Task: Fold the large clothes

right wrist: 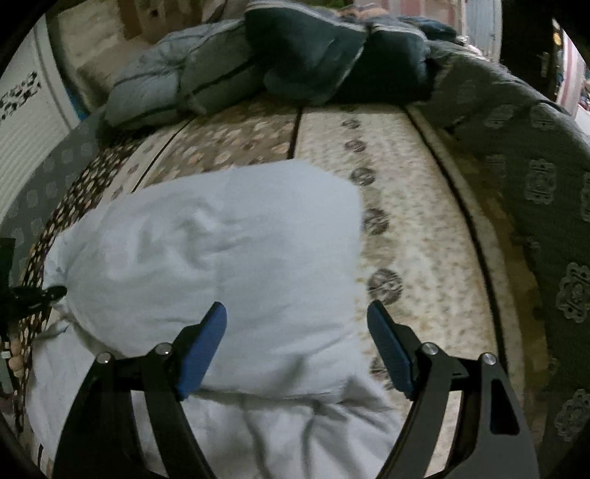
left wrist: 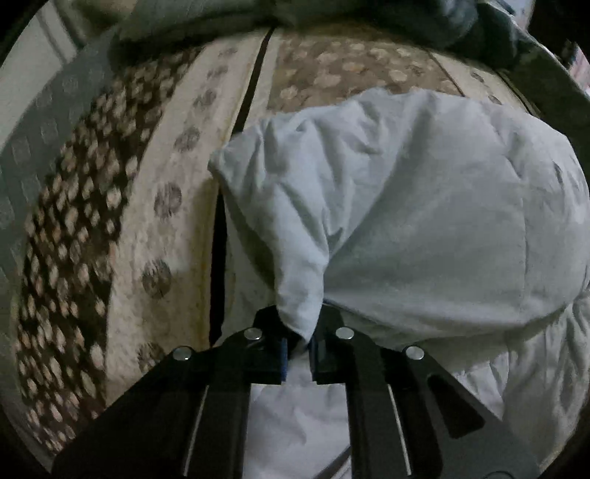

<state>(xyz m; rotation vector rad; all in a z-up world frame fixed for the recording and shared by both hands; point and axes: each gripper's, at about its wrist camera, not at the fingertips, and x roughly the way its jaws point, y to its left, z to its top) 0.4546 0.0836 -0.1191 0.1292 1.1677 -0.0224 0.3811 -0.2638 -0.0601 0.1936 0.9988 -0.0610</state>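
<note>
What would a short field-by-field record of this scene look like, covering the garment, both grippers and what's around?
garment: pale blue garment, partly folded over itself, wrinkled
surface: patterned bedspread
left gripper: left gripper shut on a bunched corner of the garment
right gripper: right gripper open over the garment, pads not pressing on it
background: dark clothes pile at the far edge
task state: fold under way, not finished

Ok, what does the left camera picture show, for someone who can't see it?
The left gripper pinches a bunched corner of a white cloth, which lies on a patterned bed cover. Dark bedding sits at the far end.
</note>
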